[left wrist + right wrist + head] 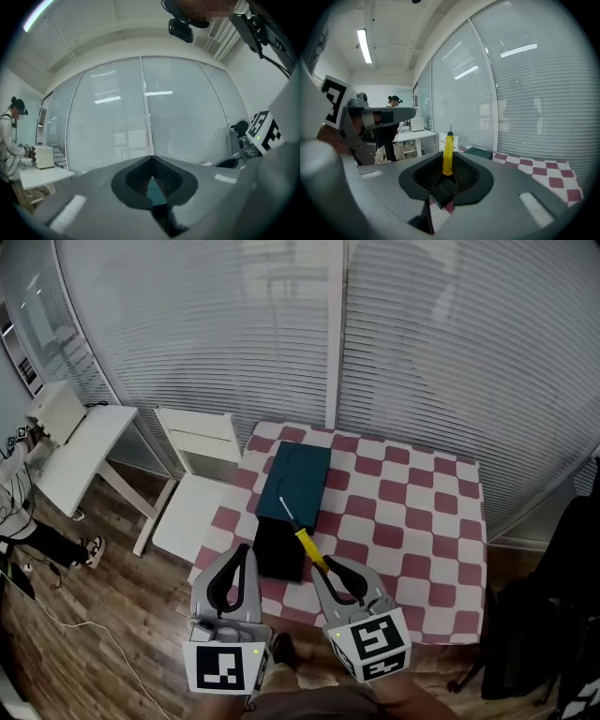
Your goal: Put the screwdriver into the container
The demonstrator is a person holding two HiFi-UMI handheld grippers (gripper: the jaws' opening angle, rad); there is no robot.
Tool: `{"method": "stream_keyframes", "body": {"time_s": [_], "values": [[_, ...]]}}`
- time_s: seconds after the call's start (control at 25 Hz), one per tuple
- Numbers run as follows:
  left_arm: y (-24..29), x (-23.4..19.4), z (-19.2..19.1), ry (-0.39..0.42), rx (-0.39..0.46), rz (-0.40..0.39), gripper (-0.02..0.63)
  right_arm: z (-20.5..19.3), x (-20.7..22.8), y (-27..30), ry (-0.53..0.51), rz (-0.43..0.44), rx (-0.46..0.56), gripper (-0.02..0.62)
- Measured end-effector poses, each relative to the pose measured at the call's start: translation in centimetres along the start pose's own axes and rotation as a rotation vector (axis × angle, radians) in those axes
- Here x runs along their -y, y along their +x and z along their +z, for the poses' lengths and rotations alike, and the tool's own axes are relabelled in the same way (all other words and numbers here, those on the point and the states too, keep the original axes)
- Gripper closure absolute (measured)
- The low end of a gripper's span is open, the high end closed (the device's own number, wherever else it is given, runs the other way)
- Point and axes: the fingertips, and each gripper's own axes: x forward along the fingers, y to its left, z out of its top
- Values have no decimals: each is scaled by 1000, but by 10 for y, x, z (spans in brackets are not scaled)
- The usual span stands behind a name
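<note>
Yellow screwdriver (448, 157) between jaws of the right tool (449, 174), tip outward.

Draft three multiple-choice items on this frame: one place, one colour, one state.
1. Where is the screwdriver?
A) held by the right gripper
B) lying on the chair
C) inside the container

2. What colour is the screwdriver's handle?
A) red
B) yellow
C) blue

3. What state is the left gripper in?
A) shut, holding nothing
B) shut on the screwdriver
C) wide open

Answers:
1. A: the right gripper view shows the handle clamped between its fingers, with the tip pointing away.
2. B: the handle is yellow in both the head view and the right gripper view.
3. A: the left gripper view shows its fingers meeting at the tips with nothing between them.
</note>
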Motion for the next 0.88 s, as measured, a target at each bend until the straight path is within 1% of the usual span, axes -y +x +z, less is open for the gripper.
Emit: {"method": "stream_keyframes", "body": {"time_s": [0.08, 0.28, 0.52, 0.76, 0.88], "values": [[0, -9, -9, -7, -17, -8, 606, -10, -6, 8, 13, -9, -24, 509], [0, -20, -31, -15, -61, -65, 606, -46, -22, 21, 62, -43, -106, 509], [6, -27, -57, -32, -98, -120, 606, -85, -28, 38, 112, -83, -187, 509], [12, -33, -80, -55, -123, -167, 606, -111, -29, 57, 143, -117, -244, 509], [16, -42, -93, -61, -153, -170, 606, -120, -32, 68, 150, -125, -271, 509]]}}
